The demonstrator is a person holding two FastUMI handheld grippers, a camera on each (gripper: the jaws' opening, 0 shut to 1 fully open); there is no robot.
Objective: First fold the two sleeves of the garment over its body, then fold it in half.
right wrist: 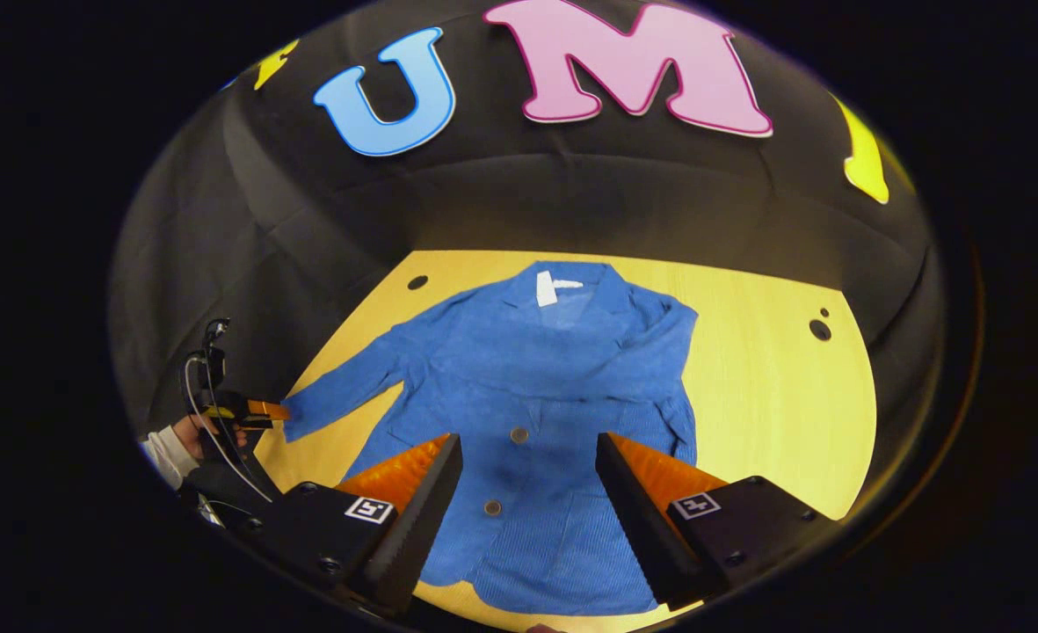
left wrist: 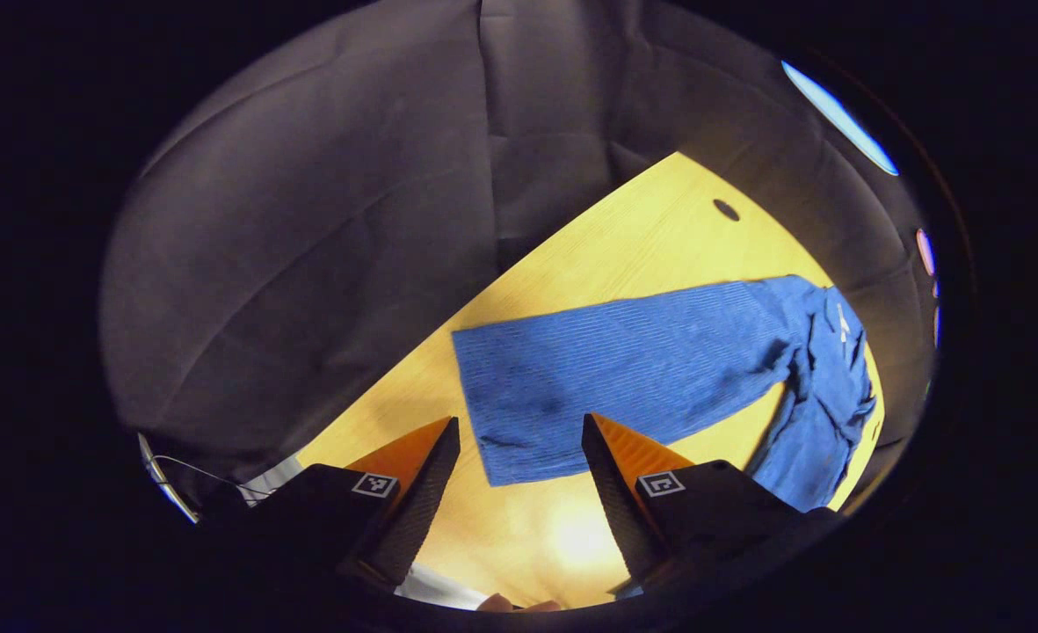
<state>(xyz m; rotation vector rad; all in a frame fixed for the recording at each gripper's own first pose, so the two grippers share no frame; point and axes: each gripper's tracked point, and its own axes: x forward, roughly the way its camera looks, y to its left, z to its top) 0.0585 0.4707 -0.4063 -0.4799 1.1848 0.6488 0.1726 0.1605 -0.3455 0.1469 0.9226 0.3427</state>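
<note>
blue jacket [right wrist: 527, 413]: soft, floppy, light | grab outstretched sleeve [left wrist: 606, 369] at its cuff end | left tool [left wrist: 519, 448] wide, holding nothing | right tool [right wrist: 527, 479] wide, holding nothing

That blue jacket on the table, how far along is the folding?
One sleeve already looks folded in: in the right gripper view the blue jacket shows no sleeve sticking out on the image's right. The other sleeve lies stretched out on the wooden table. The left gripper hangs open at its cuff, gripping nothing yet. The right gripper hovers open over the body. Left: this sleeve, then folding in half.
</note>
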